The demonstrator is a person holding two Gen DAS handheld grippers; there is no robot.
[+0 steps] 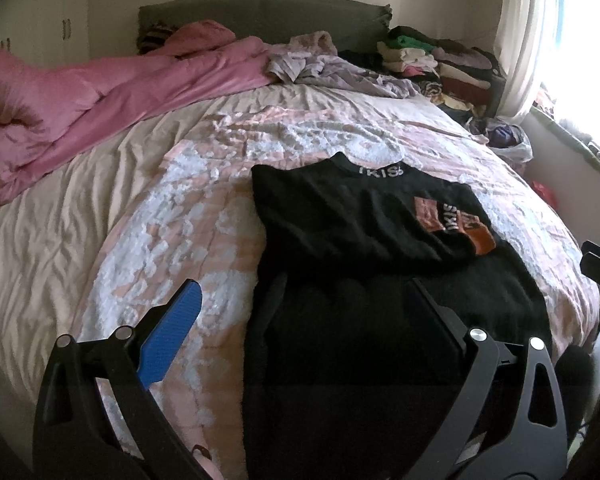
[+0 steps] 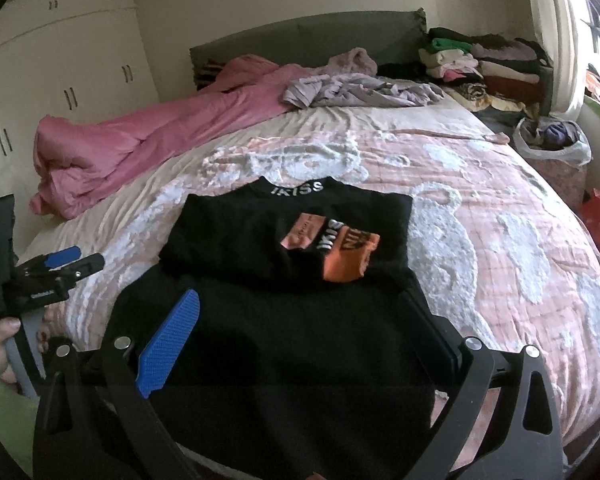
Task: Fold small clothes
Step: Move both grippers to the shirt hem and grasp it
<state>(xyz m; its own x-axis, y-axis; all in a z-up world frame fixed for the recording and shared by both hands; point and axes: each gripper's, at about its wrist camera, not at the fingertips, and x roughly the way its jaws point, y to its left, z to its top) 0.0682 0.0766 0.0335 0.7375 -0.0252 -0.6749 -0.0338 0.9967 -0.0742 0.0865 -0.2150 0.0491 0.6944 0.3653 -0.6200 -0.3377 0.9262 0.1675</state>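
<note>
Nearest the cameras, both hand-held grippers hang over the foot of the bed with their fingers spread wide and nothing between them. The left hand-held gripper (image 1: 296, 312) is released, its blue pad (image 1: 172, 336) over the blanket and its other finger over dark cloth; the right wrist view shows it out at the left edge, held in a hand (image 2: 0, 344). The right hand-held gripper (image 2: 300, 320) is released too, both fingers poised over the near part of the black top (image 2: 284, 344). That top lies flat on the pink and white blanket (image 2: 500, 216), collar away from the cameras, white letters on the neckband (image 2: 298, 189) and an orange and pink patch (image 2: 332, 248) on the chest; a fold line crosses it just below the patch. Beyond it on the left a pink duvet (image 1: 100, 96) is bunched along the bed's edge. Further back lies a crumpled lilac garment (image 2: 352, 90), and at the far right, near the headboard (image 2: 308, 36), a stack of folded clothes (image 2: 488, 64).
</note>
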